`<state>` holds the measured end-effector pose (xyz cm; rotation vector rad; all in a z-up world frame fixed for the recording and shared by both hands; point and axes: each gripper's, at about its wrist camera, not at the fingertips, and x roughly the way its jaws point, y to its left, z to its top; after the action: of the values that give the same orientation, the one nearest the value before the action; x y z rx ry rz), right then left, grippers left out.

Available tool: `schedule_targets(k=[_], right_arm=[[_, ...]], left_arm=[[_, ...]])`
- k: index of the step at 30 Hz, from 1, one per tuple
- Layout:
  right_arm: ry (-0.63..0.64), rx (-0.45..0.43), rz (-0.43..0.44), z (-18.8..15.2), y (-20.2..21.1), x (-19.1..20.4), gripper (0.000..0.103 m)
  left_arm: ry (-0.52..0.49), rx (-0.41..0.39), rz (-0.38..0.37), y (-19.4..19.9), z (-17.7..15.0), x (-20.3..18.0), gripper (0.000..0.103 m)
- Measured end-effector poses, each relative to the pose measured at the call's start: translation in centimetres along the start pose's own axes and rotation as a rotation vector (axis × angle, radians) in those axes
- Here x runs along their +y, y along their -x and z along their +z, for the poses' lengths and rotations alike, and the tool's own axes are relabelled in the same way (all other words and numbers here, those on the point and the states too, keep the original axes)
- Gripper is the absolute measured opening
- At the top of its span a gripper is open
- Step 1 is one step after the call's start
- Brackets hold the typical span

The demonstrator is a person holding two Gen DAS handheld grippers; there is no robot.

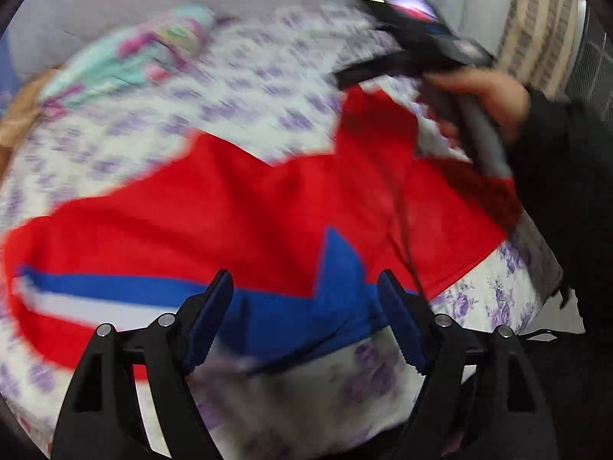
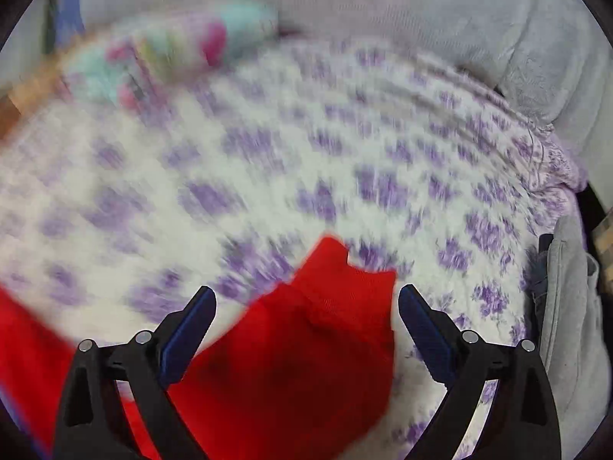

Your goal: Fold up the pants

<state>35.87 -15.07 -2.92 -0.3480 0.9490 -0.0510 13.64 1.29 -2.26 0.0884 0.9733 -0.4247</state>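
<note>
Red pants (image 1: 237, 207) with a blue and white side stripe (image 1: 115, 287) lie spread across a bed sheet with purple flowers (image 1: 237, 88). My left gripper (image 1: 306, 280) hovers open over the blue stripe near the sheet's front edge, and its pads touch nothing. My right gripper (image 2: 306, 291) is open too. One red end of the pants (image 2: 306, 345) lies loose below its jaws, clear of both pads. In the left wrist view a hand (image 1: 490, 96) holds that right tool over the pants' far right corner. Both views are blurred.
A bundle of turquoise and pink cloth (image 2: 172, 53) lies at the far left of the bed. Grey bedding (image 2: 498, 38) rises behind the sheet. A grey garment (image 2: 567, 306) hangs at the right edge. A dark sleeve (image 1: 567, 191) fills the right of the left wrist view.
</note>
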Motion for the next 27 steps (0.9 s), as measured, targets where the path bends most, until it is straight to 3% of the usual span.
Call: schedule_targets(k=[1, 2, 5, 7, 9, 10, 12, 13, 16, 18, 20, 22, 24, 25, 26, 27], right_arm=[[0.022, 0.034, 0.001, -0.4, -1.2, 0.4, 0.020], [0.007, 0.046, 0.026, -1.3, -1.9, 0.0, 0.017], [-0.130, -0.148, 0.161, -3.7, 2.8, -4.7, 0.014], [-0.222, -0.274, 0.212, -6.7, 6.7, -8.3, 0.014], [-0.343, -0.400, 0.247, -12.1, 10.7, -11.8, 0.014], [-0.427, -0.446, 0.282, -16.0, 12.1, -13.4, 0.015], [-0.517, -0.468, 0.328, -20.5, 12.5, -14.5, 0.018], [-0.574, -0.451, 0.341, -23.5, 11.8, -14.7, 0.027], [-0.668, -0.329, 0.400, -27.5, 9.3, -15.2, 0.055], [-0.694, -0.329, 0.434, -28.5, 9.4, -16.0, 0.061], [-0.717, -0.363, 0.437, -28.9, 10.5, -16.8, 0.084], [-0.760, -0.386, 0.477, -28.7, 11.2, -18.2, 0.089], [-0.814, -0.344, 0.522, -28.3, 10.5, -19.2, 0.089], [-0.841, -0.300, 0.528, -28.1, 9.7, -19.5, 0.077], [-0.847, -0.259, 0.533, -28.1, 9.0, -19.5, 0.024], [-0.832, -0.202, 0.549, -27.6, 8.1, -19.3, 0.008]], left_arm=[[0.011, 0.027, -0.001, -1.2, 0.1, -0.1, 0.074], [0.021, 0.052, -0.005, -2.2, 0.1, 0.1, 0.075], [0.038, 0.059, -0.020, -2.9, -0.5, 0.7, 0.075], [0.039, 0.051, -0.044, -2.6, -0.6, 1.0, 0.075], [0.046, 0.047, -0.067, -2.6, -0.5, 1.6, 0.075], [0.048, 0.045, -0.074, -2.7, -0.5, 1.7, 0.075], [0.044, 0.041, -0.075, -2.8, -0.7, 1.9, 0.075], [0.042, 0.040, -0.072, -2.9, -0.7, 1.5, 0.075], [0.036, 0.043, -0.071, -2.9, -0.6, 1.4, 0.076], [0.032, 0.046, -0.067, -2.9, -0.5, 1.3, 0.076], [0.030, 0.049, -0.061, -2.8, -0.5, 1.2, 0.076], [0.036, 0.047, -0.060, -2.5, -0.7, 1.2, 0.076], [0.039, 0.044, -0.061, -2.4, -0.9, 1.3, 0.076], [0.039, 0.043, -0.059, -2.4, -0.9, 1.3, 0.076], [0.039, 0.041, -0.057, -2.4, -1.0, 1.3, 0.076], [0.045, 0.039, -0.055, -2.4, -0.9, 1.3, 0.076]])
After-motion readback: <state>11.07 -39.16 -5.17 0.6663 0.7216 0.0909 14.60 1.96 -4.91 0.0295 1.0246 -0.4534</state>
